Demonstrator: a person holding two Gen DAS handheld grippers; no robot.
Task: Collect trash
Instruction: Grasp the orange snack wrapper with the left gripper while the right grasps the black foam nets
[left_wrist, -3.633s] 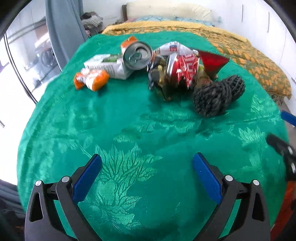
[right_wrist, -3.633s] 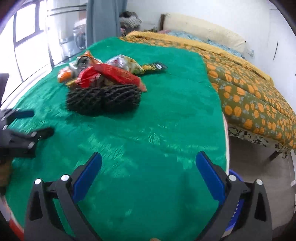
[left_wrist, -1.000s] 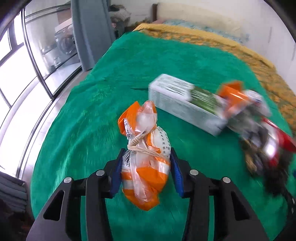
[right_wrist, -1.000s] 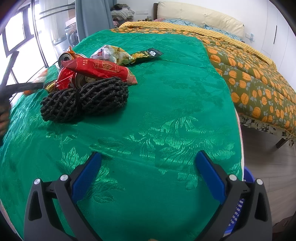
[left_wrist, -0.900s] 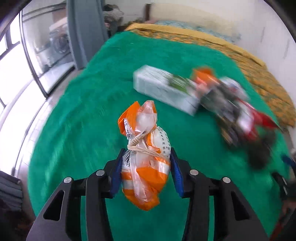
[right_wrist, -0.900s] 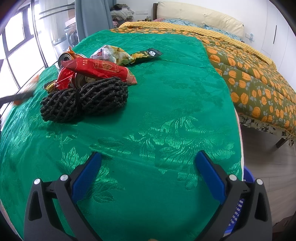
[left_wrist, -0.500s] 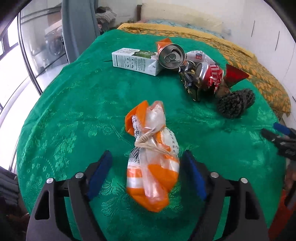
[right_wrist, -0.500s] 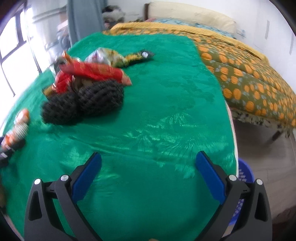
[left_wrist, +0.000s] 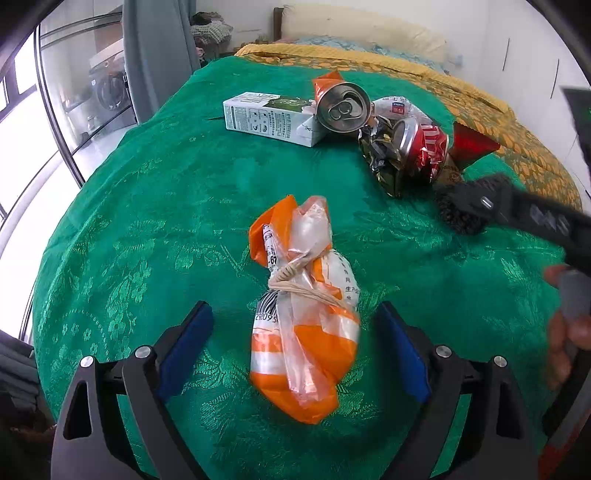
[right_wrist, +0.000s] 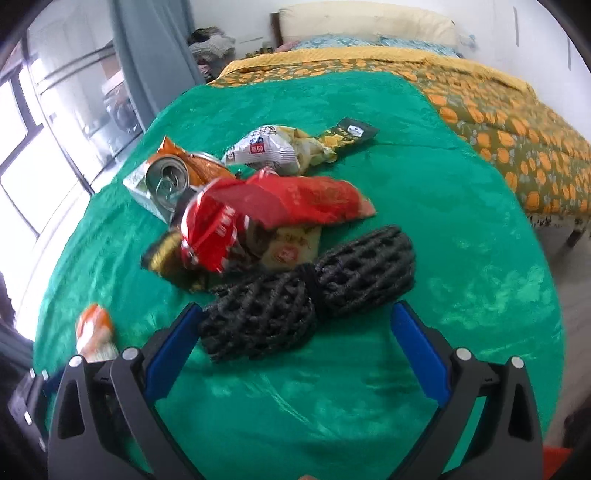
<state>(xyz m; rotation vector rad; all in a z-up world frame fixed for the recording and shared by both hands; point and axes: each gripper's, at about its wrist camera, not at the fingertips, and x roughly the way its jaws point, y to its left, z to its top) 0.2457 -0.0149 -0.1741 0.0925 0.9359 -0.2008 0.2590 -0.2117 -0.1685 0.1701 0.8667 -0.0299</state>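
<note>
A: Bag (left_wrist: 303, 321), orange and clear, tied with string: a second ago the left gripper (left_wrist: 295, 347) pinched it in the air. Now it lies on the green cloth (left_wrist: 147, 206), jaws opening, pads clear of it on both sides.

B: So it's released short of any bin; collecting isn't done. Orientation?

A: Long axis runs away from the gripper, knotted neck toward the carton (left_wrist: 269, 118), tilted slightly left.

B: Right gripper (right_wrist: 295, 347)?

A: Wide open, empty, near the black mesh (right_wrist: 306, 295). Frame's blurred; probably not touching.

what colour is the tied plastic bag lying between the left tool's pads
Orange and white with clear plastic, black print on it. The tied plastic bag shows best in the left wrist view.
</note>
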